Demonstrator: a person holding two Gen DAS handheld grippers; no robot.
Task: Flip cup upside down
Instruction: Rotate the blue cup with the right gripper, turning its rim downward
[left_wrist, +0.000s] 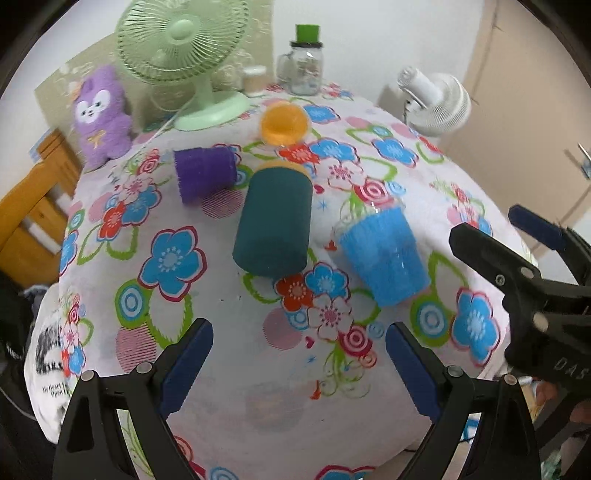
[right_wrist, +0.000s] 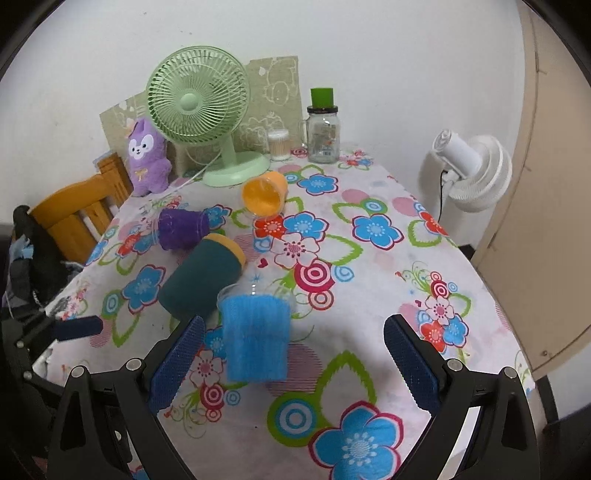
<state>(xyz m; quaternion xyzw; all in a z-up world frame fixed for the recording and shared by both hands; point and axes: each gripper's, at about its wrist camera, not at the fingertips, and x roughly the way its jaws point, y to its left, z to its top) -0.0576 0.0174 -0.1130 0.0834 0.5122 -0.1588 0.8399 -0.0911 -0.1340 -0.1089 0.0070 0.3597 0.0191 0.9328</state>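
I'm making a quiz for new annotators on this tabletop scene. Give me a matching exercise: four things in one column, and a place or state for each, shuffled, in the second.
Things:
1. blue cup
2. orange cup
3. dark green cup
4. purple plush toy

Places or states:
A. lying on its side, yellow rim pointing away from the camera
B. at the table's back corner, left of the green fan
C. nearest the right hand-held gripper, between its open fingers
D. tipped over, mouth facing the camera

Pairs: 1-C, 2-D, 3-A, 4-B

Blue cup (right_wrist: 255, 338): ribbed blue sleeve over clear plastic, clear rim showing at its far end; blurred, pose uncertain, over the table's near part.
Position: just beside the dark teal cup (right_wrist: 201, 280), between the right tool's fingers in its view.
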